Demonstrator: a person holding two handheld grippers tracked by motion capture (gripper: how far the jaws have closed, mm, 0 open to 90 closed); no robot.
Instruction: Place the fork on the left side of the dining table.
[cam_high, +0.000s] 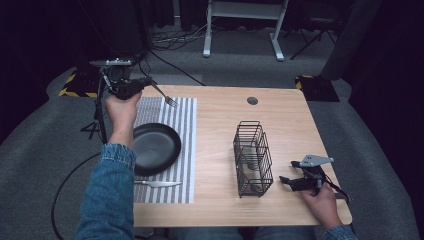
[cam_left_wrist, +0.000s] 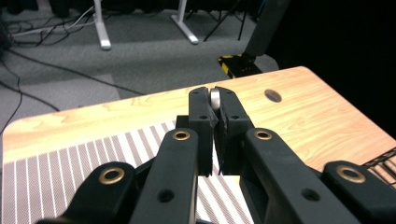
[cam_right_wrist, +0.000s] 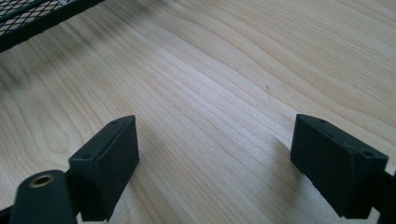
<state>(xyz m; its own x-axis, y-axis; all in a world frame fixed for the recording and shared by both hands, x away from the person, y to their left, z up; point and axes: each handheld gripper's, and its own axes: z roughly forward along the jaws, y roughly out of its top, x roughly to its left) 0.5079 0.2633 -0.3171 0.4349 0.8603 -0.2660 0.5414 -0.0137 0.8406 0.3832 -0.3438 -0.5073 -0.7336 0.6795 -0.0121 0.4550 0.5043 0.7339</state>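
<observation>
The left gripper clenches a fork above the striped placemat's far edge; black plate and knife lie nearer; right gripper rests released beside the wire basket

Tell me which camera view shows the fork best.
The high view: the fork shows whole there, its tines over the striped placemat, its handle clamped in the left gripper. The left gripper view gives just a silvery sliver of the handle between the closed jaws. The right gripper view looks at bare table.
</observation>
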